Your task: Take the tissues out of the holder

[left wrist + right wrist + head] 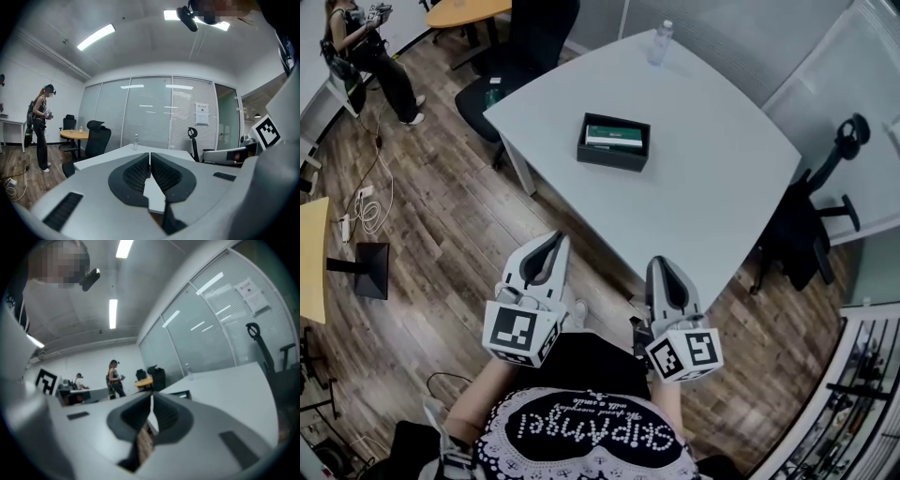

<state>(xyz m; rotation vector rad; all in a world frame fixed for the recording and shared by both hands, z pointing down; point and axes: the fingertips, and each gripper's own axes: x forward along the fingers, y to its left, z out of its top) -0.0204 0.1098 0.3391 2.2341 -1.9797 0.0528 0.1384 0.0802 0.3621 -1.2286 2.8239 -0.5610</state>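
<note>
Two grippers sit close to the person's body in the head view, the left gripper [551,240] and the right gripper [662,263] both short of the counter's [722,178] near corner, over the wooden floor. The black holder [614,156] sits well ahead of them on the counter, roughly on the line between the two, so neither is clearly nearer. Its long axis runs across the person's view, and the green-and-white tissues [615,137] lie flat inside along that axis.

In the left gripper view, the left gripper [150,158] has its jaws pressed together with nothing between them. The holder cannot be seen past them.

In the right gripper view, the right gripper [151,401] is likewise closed and empty. The holder [181,394] shows as a dark edge just right of the tips, far off. Both must reach forward and open, I judge.
</note>
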